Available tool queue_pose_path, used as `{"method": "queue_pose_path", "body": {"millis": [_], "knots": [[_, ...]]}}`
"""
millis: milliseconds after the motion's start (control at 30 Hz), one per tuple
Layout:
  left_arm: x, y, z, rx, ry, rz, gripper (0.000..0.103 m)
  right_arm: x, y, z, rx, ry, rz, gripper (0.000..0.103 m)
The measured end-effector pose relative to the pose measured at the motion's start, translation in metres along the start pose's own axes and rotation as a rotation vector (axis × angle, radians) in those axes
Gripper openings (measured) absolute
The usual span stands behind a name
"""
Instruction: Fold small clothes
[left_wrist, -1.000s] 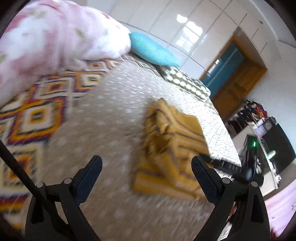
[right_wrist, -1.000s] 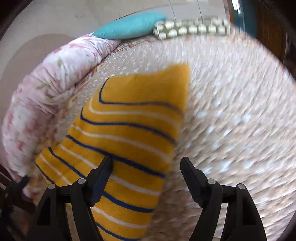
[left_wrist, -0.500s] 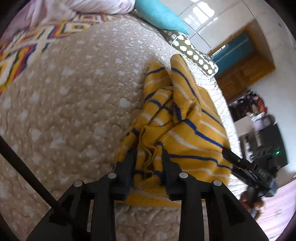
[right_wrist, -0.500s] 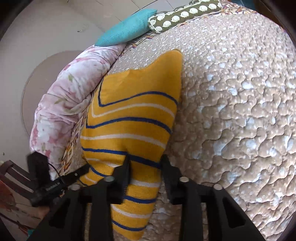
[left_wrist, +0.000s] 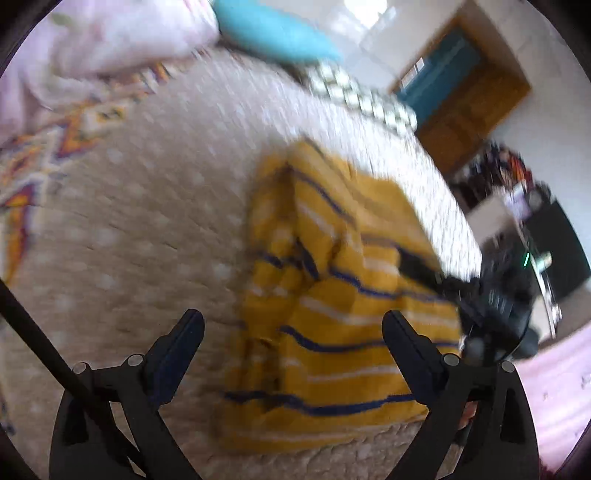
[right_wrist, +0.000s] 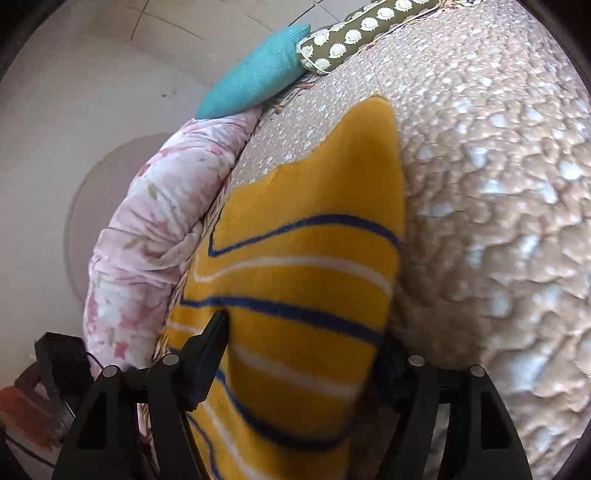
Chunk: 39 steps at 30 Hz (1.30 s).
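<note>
Striped yellow garment (left_wrist: 332, 295) lies folded on the beige bed cover (left_wrist: 129, 221), below the teal pillow (right_wrist: 255, 85). Left gripper (left_wrist: 291, 339) and right gripper (right_wrist: 299, 339) both spread wide, holding nothing. Risk: loose bunched layers near left gripper could slump, or an open finger could snag and undo the fold.

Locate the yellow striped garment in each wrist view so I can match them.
Left wrist: yellow striped garment lies centre-right on the bedspread, past the open fingers.
Right wrist: it fills the centre and lower middle, between the open fingers.
Shared landmark: the teal pillow at the top.
</note>
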<state>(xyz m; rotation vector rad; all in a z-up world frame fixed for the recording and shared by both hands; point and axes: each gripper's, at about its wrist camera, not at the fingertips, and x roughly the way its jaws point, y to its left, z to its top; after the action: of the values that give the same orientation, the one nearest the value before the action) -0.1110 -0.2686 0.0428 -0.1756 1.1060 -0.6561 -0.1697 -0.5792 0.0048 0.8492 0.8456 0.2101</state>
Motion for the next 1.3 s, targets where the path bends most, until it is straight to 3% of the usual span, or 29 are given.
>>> {"method": "queue_pose_path", "body": {"millis": [67,100,200,333,400,467,500,533,600,667,733,767,800,833,900,1000,1067,1133,1167,1300], "knots": [[0.017,-0.01,-0.003,-0.002,0.058,0.009,0.056,-0.001,0.006,0.009,-0.019,0.025,0.004,0.043],[0.016,-0.018,-0.004,-0.013,0.032,0.02,0.056,-0.007,0.011,0.013,-0.046,0.027,-0.001,0.039],[0.013,-0.049,0.001,-0.014,0.015,-0.071,0.041,-0.04,0.028,0.027,-0.128,-0.025,0.0,0.038],[0.013,-0.095,0.006,0.056,-0.032,-0.121,0.041,-0.1,0.018,0.048,-0.161,-0.13,-0.022,0.038],[0.027,-0.107,0.006,0.068,-0.017,-0.08,0.041,-0.111,-0.002,0.053,-0.143,-0.14,-0.072,0.046],[0.053,-0.105,0.001,0.033,0.047,-0.004,0.041,-0.106,-0.033,0.054,-0.109,-0.096,-0.207,0.056],[0.062,-0.097,-0.002,-0.005,0.076,-0.022,0.041,-0.099,-0.051,0.052,-0.083,-0.044,-0.286,0.06],[0.065,-0.091,-0.003,-0.046,0.09,-0.055,0.042,-0.097,-0.066,0.048,-0.055,-0.018,-0.302,0.064],[0.053,-0.086,-0.008,-0.084,0.084,-0.074,0.043,-0.113,-0.074,0.041,-0.023,-0.062,-0.257,0.075],[0.026,-0.089,-0.017,-0.042,0.046,-0.066,0.045,-0.136,-0.067,0.035,-0.042,-0.13,-0.282,0.075],[-0.008,-0.097,-0.029,0.03,-0.029,0.015,0.061,-0.157,-0.052,0.03,-0.091,-0.213,-0.328,0.073],[-0.024,-0.101,-0.038,0.061,-0.075,0.053,0.074,-0.166,-0.042,0.027,-0.117,-0.253,-0.328,0.062],[-0.041,-0.105,-0.047,0.09,-0.124,0.093,0.082,-0.171,-0.031,0.026,-0.14,-0.275,-0.318,0.043],[-0.061,-0.109,-0.059,0.128,-0.193,0.161,0.085,-0.171,-0.018,0.026,-0.168,-0.278,-0.308,0.037],[-0.087,-0.118,-0.072,0.181,-0.288,0.274,0.097,-0.156,0.011,0.027,-0.247,-0.258,-0.294,0.03],[-0.125,-0.129,-0.097,0.239,-0.44,0.402,0.103,-0.116,0.032,0.033,-0.276,-0.197,-0.253,0.03],[-0.145,-0.132,-0.11,0.267,-0.514,0.415,0.103,-0.078,0.034,0.035,-0.253,-0.129,-0.242,0.03],[-0.161,-0.131,-0.12,0.276,-0.53,0.391,0.103,-0.031,0.024,0.028,-0.163,0.006,-0.174,0.031],[-0.166,-0.127,-0.124,0.275,-0.511,0.374,0.103,-0.016,0.029,0.016,-0.173,0.016,-0.199,0.031],[-0.172,-0.119,-0.131,0.264,-0.454,0.324,0.103,-0.003,0.072,-0.038,-0.402,0.013,-0.298,0.036]]}}
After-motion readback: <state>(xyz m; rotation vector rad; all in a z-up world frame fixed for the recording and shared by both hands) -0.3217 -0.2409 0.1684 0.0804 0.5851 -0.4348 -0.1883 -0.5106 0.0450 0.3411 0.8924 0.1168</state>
